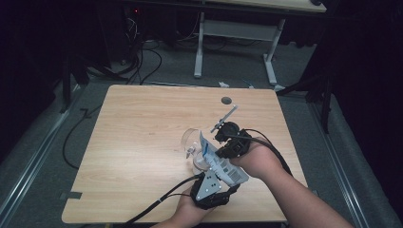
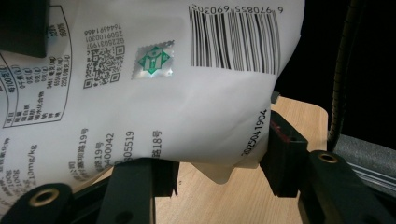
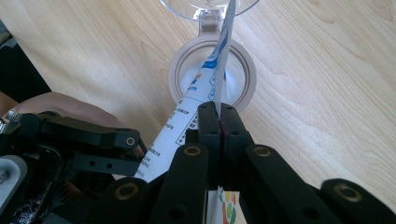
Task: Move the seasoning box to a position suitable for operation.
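— Position of the pouch?
— My white pouch [image 1: 219,164] hangs tilted over the round container [image 3: 212,77], near right on the table [image 1: 142,142].
— Tool status?
— My right gripper [image 3: 219,122] is clamped on its edge; my left gripper [image 2: 219,158] pinches its wider body — hinged clear lid [image 1: 189,138] upright.

Smooth pale wood-grain desk [image 1: 133,142] with a matt finish, glossy white printed plastic pouch [image 2: 187,107], clear glossy plastic lid [image 3: 210,7] on a beige matt plastic jar [image 3: 180,70], matt black plastic gripper [image 3: 218,119] jaws
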Demonstrator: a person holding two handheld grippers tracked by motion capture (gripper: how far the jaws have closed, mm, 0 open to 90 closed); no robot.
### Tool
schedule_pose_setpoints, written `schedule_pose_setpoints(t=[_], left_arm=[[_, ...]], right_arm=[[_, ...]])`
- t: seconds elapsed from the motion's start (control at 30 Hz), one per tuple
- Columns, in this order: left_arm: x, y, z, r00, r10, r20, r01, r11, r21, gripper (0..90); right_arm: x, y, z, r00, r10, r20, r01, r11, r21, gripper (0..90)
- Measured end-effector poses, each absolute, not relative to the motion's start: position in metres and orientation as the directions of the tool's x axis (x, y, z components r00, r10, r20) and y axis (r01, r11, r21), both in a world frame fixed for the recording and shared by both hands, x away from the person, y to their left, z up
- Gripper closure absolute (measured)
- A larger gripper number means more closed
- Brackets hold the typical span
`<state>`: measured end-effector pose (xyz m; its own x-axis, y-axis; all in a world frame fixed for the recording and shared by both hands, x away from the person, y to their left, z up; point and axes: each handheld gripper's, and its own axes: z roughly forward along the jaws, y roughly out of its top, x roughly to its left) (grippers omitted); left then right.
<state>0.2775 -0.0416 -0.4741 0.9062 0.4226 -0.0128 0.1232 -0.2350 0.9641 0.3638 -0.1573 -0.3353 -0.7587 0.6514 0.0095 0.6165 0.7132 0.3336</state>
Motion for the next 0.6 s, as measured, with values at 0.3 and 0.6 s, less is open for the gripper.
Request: schedule_pose_setpoints(t=[0.3, 0.6], left_arm=[[0.2776, -0.0412, -0.4737, 0.906, 0.424, -0.012, 0.122, -0.233, 0.965, 53.8], [0.2776, -0.0409, -0.4732, 0.905, 0.425, -0.016, 0.123, -0.226, 0.966, 53.9]], right_arm=[[0.3646, -0.1566, -0.3348, -0.766, 0.643, 0.004, 0.607, 0.721, 0.335, 89.9], [0.3647, -0.1555, -0.3346, -0.766, 0.642, 0.002, 0.606, 0.722, 0.333, 89.8]])
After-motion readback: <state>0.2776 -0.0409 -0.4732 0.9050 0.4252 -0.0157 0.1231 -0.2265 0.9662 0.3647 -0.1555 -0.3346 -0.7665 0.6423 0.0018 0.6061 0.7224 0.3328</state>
